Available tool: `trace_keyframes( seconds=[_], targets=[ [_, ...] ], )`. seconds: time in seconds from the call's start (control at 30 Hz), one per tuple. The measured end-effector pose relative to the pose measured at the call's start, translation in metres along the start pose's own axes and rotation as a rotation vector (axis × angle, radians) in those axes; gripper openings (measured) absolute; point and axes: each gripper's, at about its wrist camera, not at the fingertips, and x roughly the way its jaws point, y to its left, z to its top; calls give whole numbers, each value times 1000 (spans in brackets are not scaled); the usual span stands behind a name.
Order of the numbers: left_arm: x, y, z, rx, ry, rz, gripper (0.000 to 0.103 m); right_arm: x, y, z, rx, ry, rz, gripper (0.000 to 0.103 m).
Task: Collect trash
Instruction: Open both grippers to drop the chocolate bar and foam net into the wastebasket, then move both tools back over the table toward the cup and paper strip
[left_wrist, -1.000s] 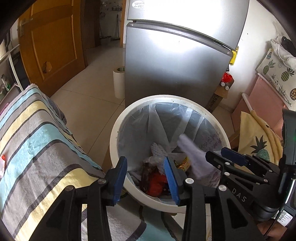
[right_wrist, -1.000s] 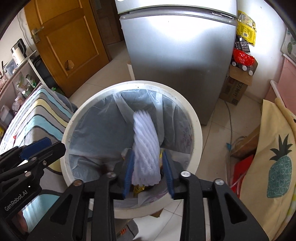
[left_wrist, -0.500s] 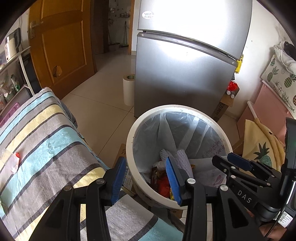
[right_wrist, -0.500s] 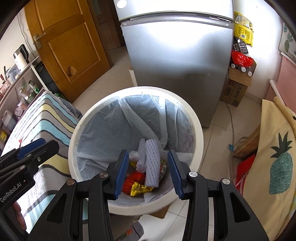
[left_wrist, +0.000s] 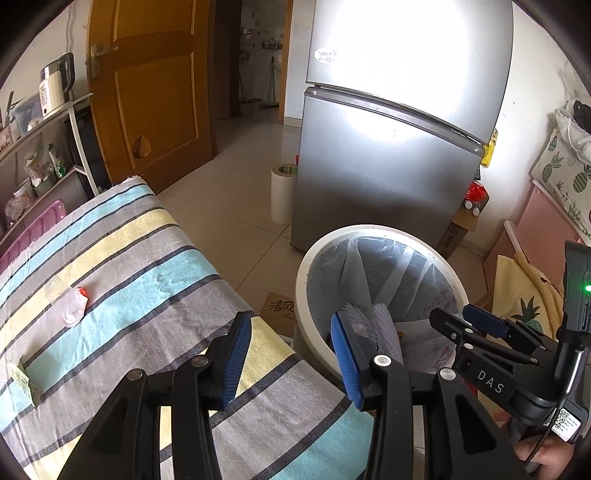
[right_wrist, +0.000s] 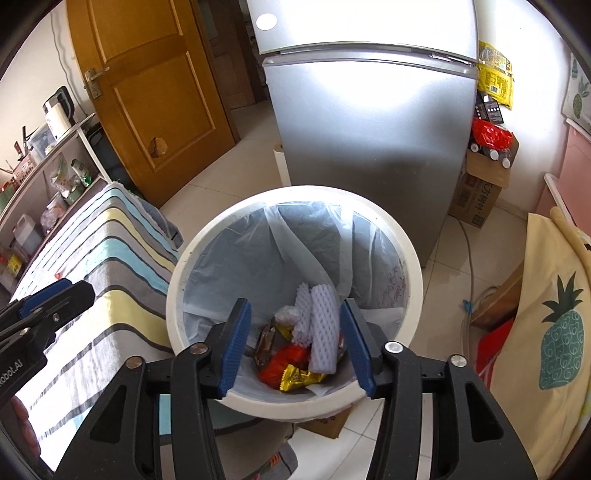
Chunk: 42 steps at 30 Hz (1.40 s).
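Observation:
A white bin (right_wrist: 413, 273) with a clear liner holds a white foam net (right_wrist: 325, 332), a red wrapper (right_wrist: 284, 363) and a gold wrapper (right_wrist: 299, 376). My right gripper (right_wrist: 295, 308) hangs over the bin's near rim; its jaws are opening and nothing is between them. My left gripper (left_wrist: 290, 321) is open and holds nothing, above the edge of the striped cloth (left_wrist: 147, 295) beside the bin (left_wrist: 306, 266). On the cloth lie a clear plastic piece with a red cap (left_wrist: 72, 306) and a small pale green packet (left_wrist: 22, 380).
A silver fridge (left_wrist: 388, 147) stands right behind the bin, with a white paper roll (left_wrist: 282, 195) at its left. Cardboard boxes (right_wrist: 476, 199) and a pineapple cushion (right_wrist: 554, 314) are at the right. A wooden door (left_wrist: 155, 92) and a shelf (left_wrist: 44, 155) are at the left.
The foam net left my right gripper and dropped into the bin; its jaws widened. My left gripper drew back and up from the bin to over the cloth's edge.

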Motion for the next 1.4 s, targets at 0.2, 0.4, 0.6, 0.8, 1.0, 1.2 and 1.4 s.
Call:
trace_keyframes(
  seconds=[0.2,0.4,0.6,0.8,1.0,1.2,1.4],
  targets=[
    [-23,22,-8,-26,-39,57,45,-7,15,-1,-17,-16,28,55],
    [-42,50,-18,-78,-61,95,47,-13,37,-1,-53,-39,71,56],
    [-54,82,-30,-137,-60,128,49,-18,65,-3,-98,-53,115,59],
    [-65,114,-45,-199,-56,178,49,-16,96,-6,-158,-49,163,59],
    [-76,149,-62,-269,-51,237,49,-13,129,-9,-216,-45,215,59],
    [-87,183,-82,-345,-40,298,49,-9,168,-10,-300,-35,266,59],
    [-97,222,-98,-442,-32,361,55,-2,209,-11,-396,-20,320,59]
  ],
)
